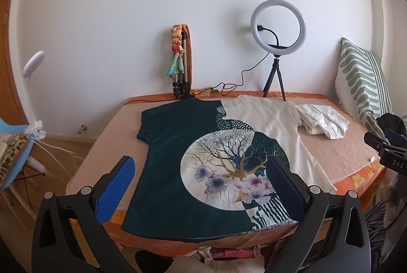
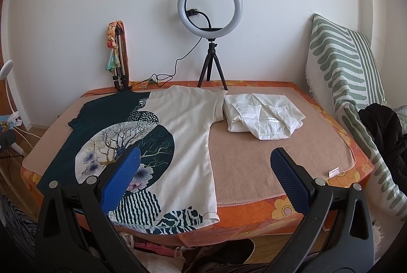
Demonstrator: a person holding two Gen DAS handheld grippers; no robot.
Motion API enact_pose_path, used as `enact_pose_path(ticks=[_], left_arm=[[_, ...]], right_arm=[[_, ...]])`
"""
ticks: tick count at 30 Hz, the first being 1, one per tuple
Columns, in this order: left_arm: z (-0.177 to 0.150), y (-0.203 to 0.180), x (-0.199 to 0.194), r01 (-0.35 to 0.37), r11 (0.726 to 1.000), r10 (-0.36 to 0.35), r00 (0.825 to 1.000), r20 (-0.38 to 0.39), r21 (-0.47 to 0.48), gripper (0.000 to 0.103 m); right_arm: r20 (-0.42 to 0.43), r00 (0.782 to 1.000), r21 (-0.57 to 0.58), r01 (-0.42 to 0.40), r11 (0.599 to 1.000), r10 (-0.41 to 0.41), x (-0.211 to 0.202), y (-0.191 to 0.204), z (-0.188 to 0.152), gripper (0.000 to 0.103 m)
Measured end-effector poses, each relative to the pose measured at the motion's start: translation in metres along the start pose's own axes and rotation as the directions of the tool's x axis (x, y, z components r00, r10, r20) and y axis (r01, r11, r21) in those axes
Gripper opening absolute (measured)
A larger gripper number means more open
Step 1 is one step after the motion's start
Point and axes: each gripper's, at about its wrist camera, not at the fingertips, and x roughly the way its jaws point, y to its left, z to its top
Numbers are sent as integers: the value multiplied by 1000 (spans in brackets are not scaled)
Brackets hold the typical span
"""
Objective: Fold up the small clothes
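You are holding left gripper with fingers spread wide, gripping nothing, hovering over T-shirt lying flat on blanket-covered bed. Right gripper also gaping empty, tree print at its 10 o'clock. Folded white shirt lying at 1 o'clock, just beside T-shirt sleeve; its label too small to read. Blanket tag unreadable. Letters "DAS" showing on right gripper body in left view. Ring light at 12 o'clock.

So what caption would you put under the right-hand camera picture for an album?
Open right hand-held gripper hovers over a tree-print T-shirt spread flat beside a folded white shirt.
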Motion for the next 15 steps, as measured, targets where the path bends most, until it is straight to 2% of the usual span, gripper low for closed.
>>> enact_pose_path(ticks=[15], left_arm=[[-1, 0, 2, -2, 1000, 2, 1000, 0, 3, 102]], right_arm=[[0, 1000, 0, 1, 1000, -1, 1, 1, 0, 103]])
